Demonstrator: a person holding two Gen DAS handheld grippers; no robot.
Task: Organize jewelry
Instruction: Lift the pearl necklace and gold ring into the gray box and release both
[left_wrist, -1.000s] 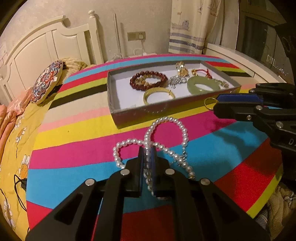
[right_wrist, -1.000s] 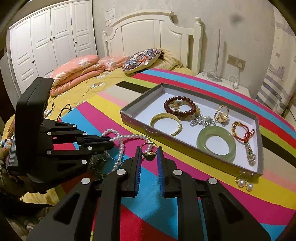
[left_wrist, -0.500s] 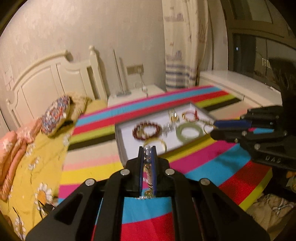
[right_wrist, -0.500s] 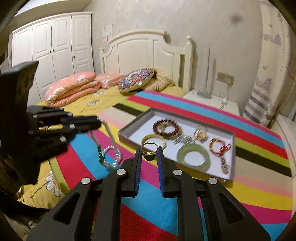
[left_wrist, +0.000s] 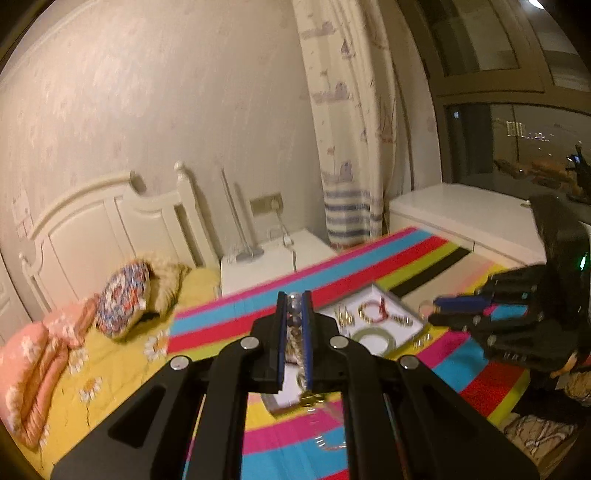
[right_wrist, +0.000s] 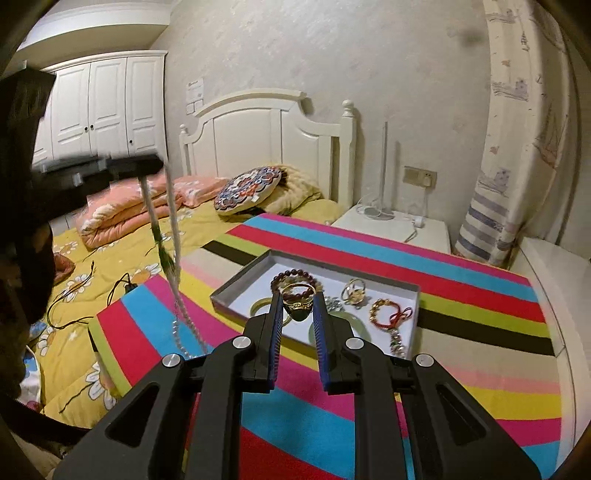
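Note:
My left gripper is shut on the pearl necklace, raised high above the striped cloth; the strand hangs down from it with its lower end still on the cloth. My right gripper is shut on a gold ring and holds it above the near edge of the white-lined jewelry box. The box holds a dark bead bracelet, a gold bangle, a green jade bangle, a red cord bracelet and small gold pieces.
The rainbow-striped cloth covers the work surface. A bed with yellow sheet, pink quilt and patterned round cushion lies to the left. A white nightstand and curtain stand behind. Pearl earrings lie beside the box.
My left gripper has risen steeply, lifting the pearl necklace off the cloth so it hangs. My right gripper has also risen and drawn back a little, still holding the ring.

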